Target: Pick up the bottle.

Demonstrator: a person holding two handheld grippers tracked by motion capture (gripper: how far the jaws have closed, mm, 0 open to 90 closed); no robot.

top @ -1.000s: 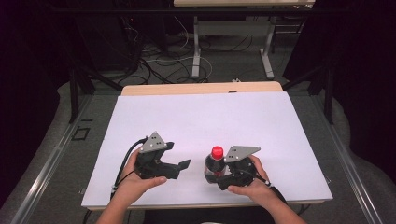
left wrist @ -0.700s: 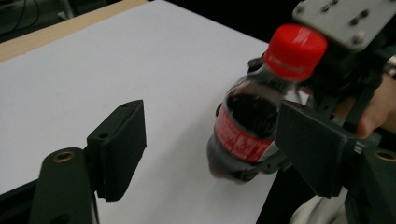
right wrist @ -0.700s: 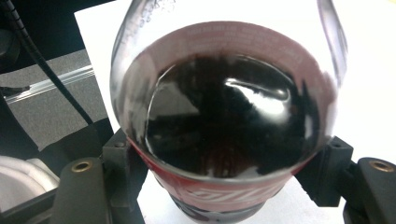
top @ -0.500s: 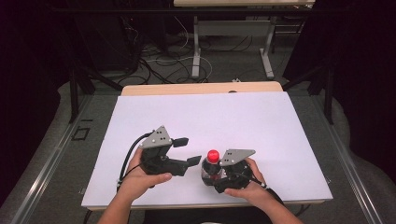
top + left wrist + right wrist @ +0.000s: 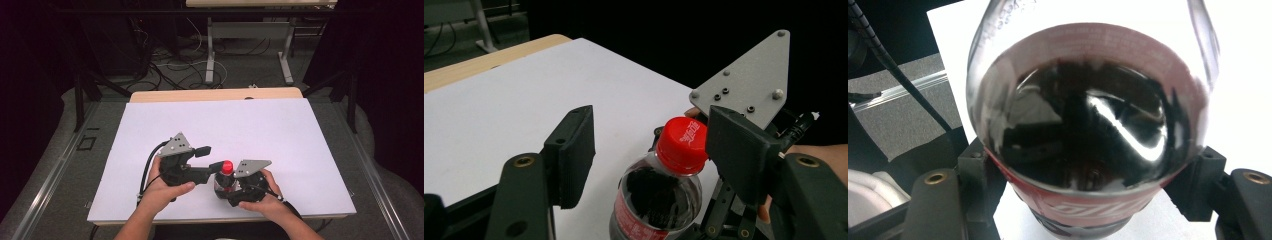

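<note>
White-topped table (image 5: 260,125) mid-frame, wooden edge at its far side, grey floor (image 5: 55,165) around, tangled cables (image 5: 170,60) upper left, metal desk legs (image 5: 287,50) top, dark surroundings

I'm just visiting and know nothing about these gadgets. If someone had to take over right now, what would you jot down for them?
Right gripper: shut on the bottle, jaws pressed against both sides of its body, holding it upright near the front edge of the white table.
Left gripper: open, jaws on either side of the red cap; one jaw looks right at the cap, the other stands well apart.
Done: bottle gripped and steadied, left gripper lined up at the cap.
Left: the cap is on; probably close the left jaws on it and twist it off while the right gripper holds the bottle firm.
</note>
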